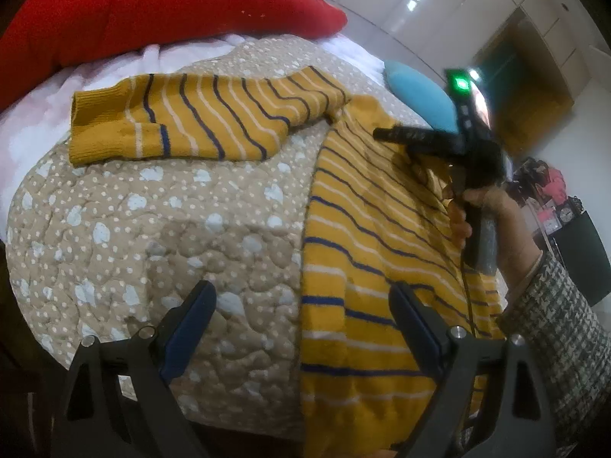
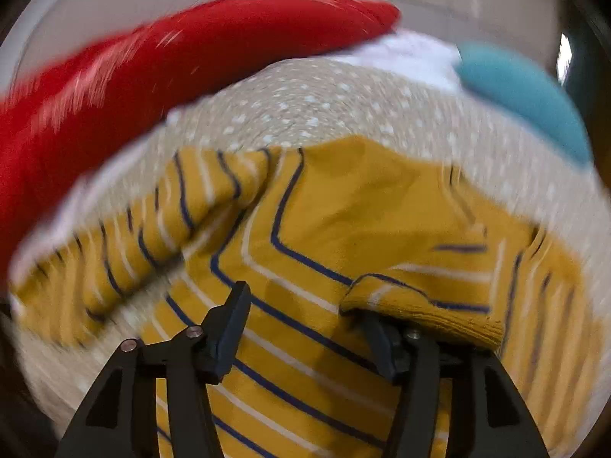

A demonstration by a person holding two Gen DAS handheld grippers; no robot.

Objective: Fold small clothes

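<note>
A small yellow sweater [image 1: 366, 252] with navy and white stripes lies on a beige dotted quilt [image 1: 172, 229]. Its left sleeve [image 1: 198, 118] stretches out to the left. My left gripper [image 1: 303, 318] is open and empty, low over the sweater's left edge near the hem. My right gripper [image 1: 397, 135] shows in the left wrist view above the sweater's upper right part. In the blurred right wrist view the right gripper [image 2: 305, 324] is open over the sweater's body [image 2: 305, 343]. The other sleeve's cuff [image 2: 420, 305] lies folded over the body, draped on the right finger.
A large red pillow [image 1: 152, 11] lies at the back of the bed, on a white sheet [image 1: 34, 126]. A teal cushion [image 1: 416, 91] sits at the back right. A wardrobe [image 1: 534, 68] and clutter stand beyond the bed on the right.
</note>
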